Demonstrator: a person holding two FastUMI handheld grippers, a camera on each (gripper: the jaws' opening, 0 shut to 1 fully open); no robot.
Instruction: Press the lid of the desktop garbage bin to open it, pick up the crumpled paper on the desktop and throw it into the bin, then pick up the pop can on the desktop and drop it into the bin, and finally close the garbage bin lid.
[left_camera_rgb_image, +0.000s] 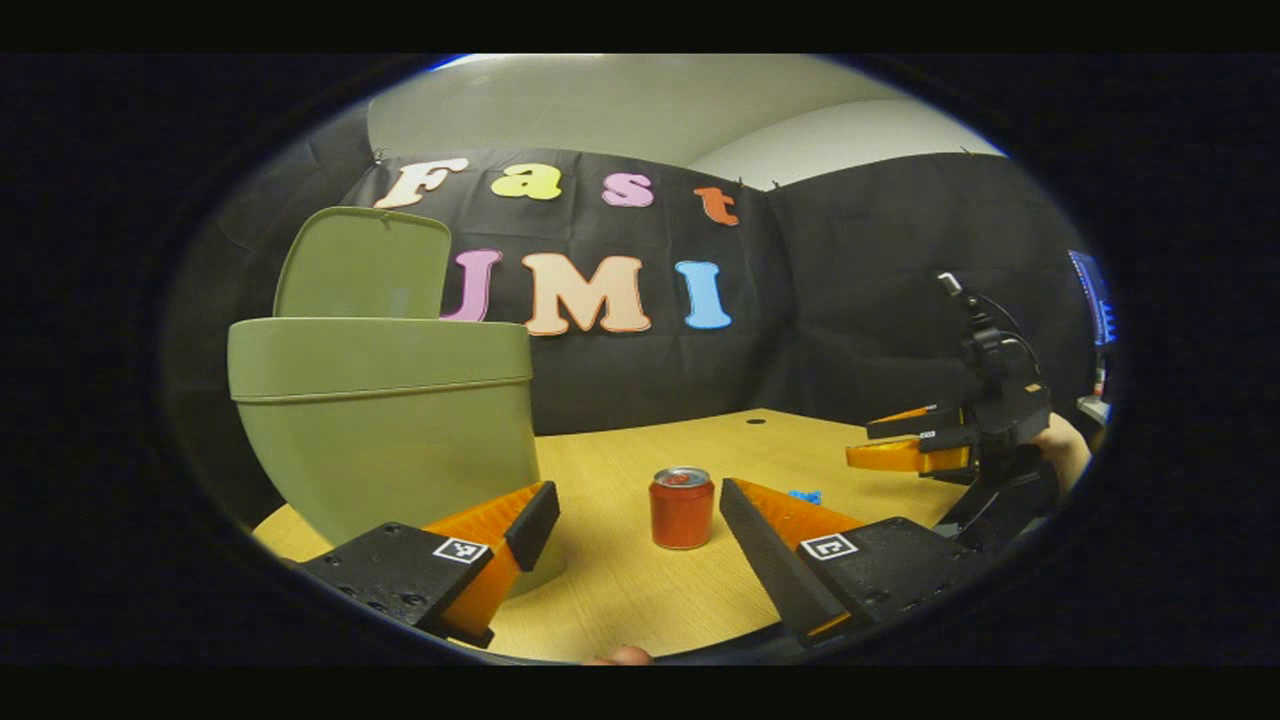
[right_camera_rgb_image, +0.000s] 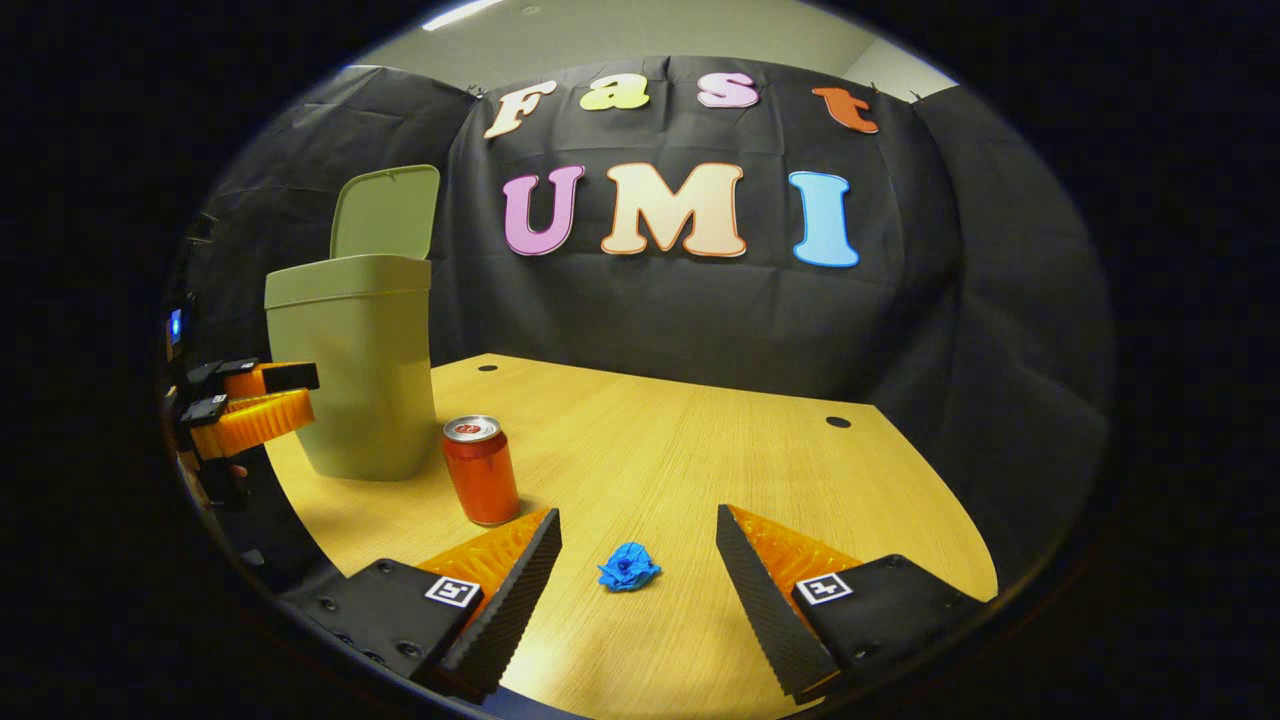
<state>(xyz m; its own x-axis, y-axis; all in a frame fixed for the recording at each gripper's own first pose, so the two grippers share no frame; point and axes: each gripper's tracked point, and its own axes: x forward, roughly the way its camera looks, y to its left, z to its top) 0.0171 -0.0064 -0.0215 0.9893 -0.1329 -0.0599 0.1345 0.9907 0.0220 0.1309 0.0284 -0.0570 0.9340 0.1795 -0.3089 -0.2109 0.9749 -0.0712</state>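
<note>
We see the olive-green plastic bin (right_camera_rgb_image: 360, 380) standing on the light wooden table (right_camera_rgb_image: 700, 450) with its hinged lid (right_camera_rgb_image: 387, 212) raised upright. The small crumpled blue paper (right_camera_rgb_image: 628, 567) lies on the table between our right gripper (right_camera_rgb_image: 638, 560)'s wide-spread, empty fingers. The red pop can (left_camera_rgb_image: 682, 508) stands upright just ahead of our left gripper (left_camera_rgb_image: 638, 515), likewise wide open and empty.

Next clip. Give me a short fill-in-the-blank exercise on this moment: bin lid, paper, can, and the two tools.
1. The lid of the green bin stands ____.
2. The blue crumpled paper lies on the table between the fingers of the ____ tool.
3. The red pop can stands ____ on the table, in front of the left tool.
4. Both tools have their jaws ____.

Missing words: open; right; upright; open
</note>
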